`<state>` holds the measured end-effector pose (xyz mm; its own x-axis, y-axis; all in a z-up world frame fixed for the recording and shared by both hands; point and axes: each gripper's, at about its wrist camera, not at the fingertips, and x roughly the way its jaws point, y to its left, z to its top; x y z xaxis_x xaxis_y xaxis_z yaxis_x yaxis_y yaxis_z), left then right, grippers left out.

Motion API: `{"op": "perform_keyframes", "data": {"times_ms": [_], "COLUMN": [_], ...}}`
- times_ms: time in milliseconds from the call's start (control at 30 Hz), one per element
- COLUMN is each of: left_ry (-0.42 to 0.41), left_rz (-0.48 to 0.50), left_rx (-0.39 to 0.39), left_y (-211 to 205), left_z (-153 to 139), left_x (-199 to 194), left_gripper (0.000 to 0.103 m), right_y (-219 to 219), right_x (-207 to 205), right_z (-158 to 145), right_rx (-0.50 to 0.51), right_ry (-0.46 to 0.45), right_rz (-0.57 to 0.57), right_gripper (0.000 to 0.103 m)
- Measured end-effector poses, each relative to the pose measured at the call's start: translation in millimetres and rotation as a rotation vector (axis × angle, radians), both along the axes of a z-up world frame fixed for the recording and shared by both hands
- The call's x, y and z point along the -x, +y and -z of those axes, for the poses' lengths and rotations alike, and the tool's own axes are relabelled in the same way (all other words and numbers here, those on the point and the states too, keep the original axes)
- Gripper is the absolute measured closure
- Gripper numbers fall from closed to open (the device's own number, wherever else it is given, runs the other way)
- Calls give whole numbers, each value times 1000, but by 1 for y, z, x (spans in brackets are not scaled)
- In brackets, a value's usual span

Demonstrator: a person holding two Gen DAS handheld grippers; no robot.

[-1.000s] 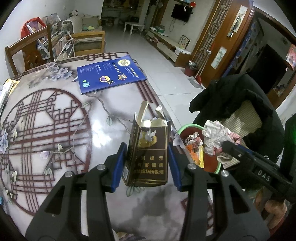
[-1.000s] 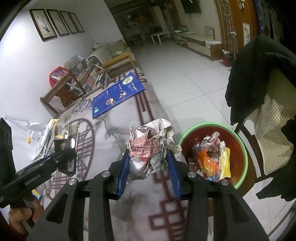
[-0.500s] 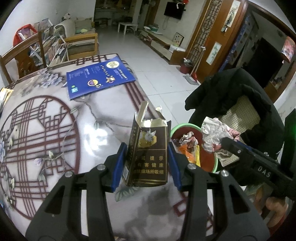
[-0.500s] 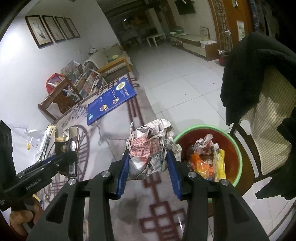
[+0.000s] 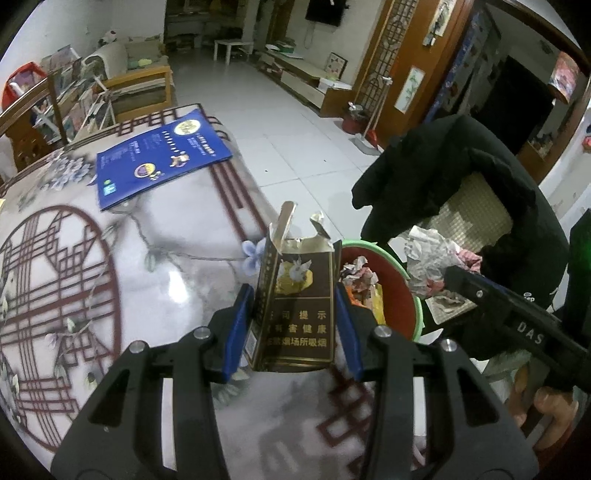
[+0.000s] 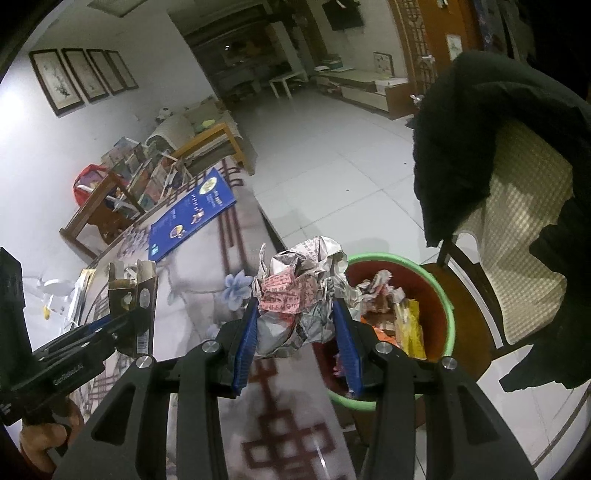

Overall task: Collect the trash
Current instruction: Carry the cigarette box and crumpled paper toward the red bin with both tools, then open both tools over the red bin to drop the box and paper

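Table edge beside bin

- I am in a home's living room: framed pictures hang on the wall.
- I see a wall television, a white-tiled floor and a patterned desk.

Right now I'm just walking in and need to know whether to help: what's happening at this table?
A person is clearing trash with a handheld gripper in each hand. The left gripper has its jaws shut on a torn brown cigarette box, and the right gripper grips a crumpled newspaper wad. Both are held above the table's edge, beside a green-rimmed red bin already holding wrappers. Neither piece is dropped in yet. A blue booklet lies on the table.
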<state>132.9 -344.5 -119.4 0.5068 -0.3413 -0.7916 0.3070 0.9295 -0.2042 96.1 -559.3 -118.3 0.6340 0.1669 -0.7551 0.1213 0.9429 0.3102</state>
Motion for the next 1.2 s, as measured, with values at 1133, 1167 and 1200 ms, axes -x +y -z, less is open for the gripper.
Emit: {"op": "perform_keyframes", "data": {"times_ms": [1133, 1167, 1200], "left_ry": [63, 69, 72], "left_rz": [216, 222, 224], "left_rx": [12, 11, 10], "left_y": [-98, -100, -102], "left_z": [23, 26, 27], "left_x": [-37, -37, -38], "left_gripper": [61, 61, 61], "right_y": [-65, -67, -68], "right_x": [-13, -11, -11], "right_z": [37, 37, 37], "right_rx": [60, 61, 61], "right_ry": [83, 80, 80], "right_rz": [157, 167, 171], "right_gripper": [39, 39, 39]}}
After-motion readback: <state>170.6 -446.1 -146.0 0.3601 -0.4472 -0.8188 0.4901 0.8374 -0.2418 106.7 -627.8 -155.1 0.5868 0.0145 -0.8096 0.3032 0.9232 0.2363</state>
